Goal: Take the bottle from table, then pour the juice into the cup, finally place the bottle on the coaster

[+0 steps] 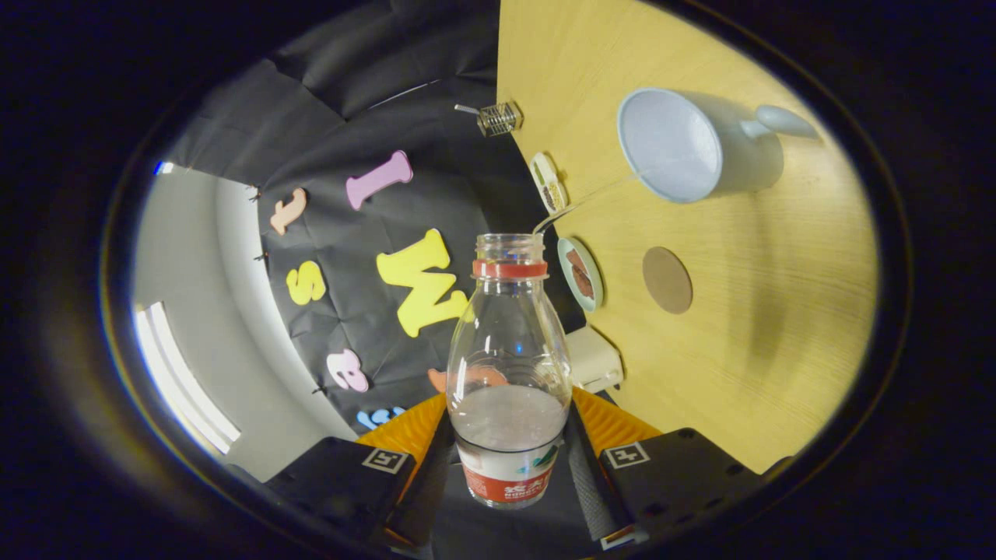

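My gripper (pixel 510 467) is shut on a clear plastic bottle (pixel 507 350), which has a red neck ring, no cap and a red-and-white label. Both fingers press on its lower body. The whole view is rolled, so the wooden table (pixel 778 350) stands on edge to the right. Whitish juice lies in the bottle's lower part. A thin stream (pixel 591 196) runs from the bottle's mouth to the rim of the pale blue cup (pixel 685 144), which has a handle and stands beyond the fingers. A round brown coaster (pixel 667 280) lies on the table between the cup and the bottle.
Along the table's edge beside the bottle's neck sit a small saucer (pixel 580 274) with something brown on it and a second small dish (pixel 547 183). A white box (pixel 593 358) stands nearer the fingers. A small wire object (pixel 498 118) sits farther along the edge.
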### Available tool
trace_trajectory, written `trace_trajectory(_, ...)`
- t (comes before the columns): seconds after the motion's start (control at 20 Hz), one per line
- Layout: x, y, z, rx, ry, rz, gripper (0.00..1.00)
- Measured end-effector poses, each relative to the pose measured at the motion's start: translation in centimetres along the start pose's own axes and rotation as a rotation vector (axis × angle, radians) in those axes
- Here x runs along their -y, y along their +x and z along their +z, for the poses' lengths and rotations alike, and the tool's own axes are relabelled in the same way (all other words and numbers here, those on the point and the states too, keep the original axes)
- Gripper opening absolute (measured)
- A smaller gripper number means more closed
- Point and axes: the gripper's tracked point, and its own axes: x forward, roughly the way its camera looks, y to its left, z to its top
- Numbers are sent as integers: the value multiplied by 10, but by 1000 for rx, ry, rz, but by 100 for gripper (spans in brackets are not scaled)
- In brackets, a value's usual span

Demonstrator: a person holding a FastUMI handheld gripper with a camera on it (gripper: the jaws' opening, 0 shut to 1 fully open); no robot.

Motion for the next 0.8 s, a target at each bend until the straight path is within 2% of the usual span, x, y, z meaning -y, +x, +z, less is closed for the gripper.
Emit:
trace_trajectory(0.2, -14, -2, -4, -1, -8, -2, 76)
trace_trajectory(0.8, -52, -3, -12, -21, 103, 34, 76)
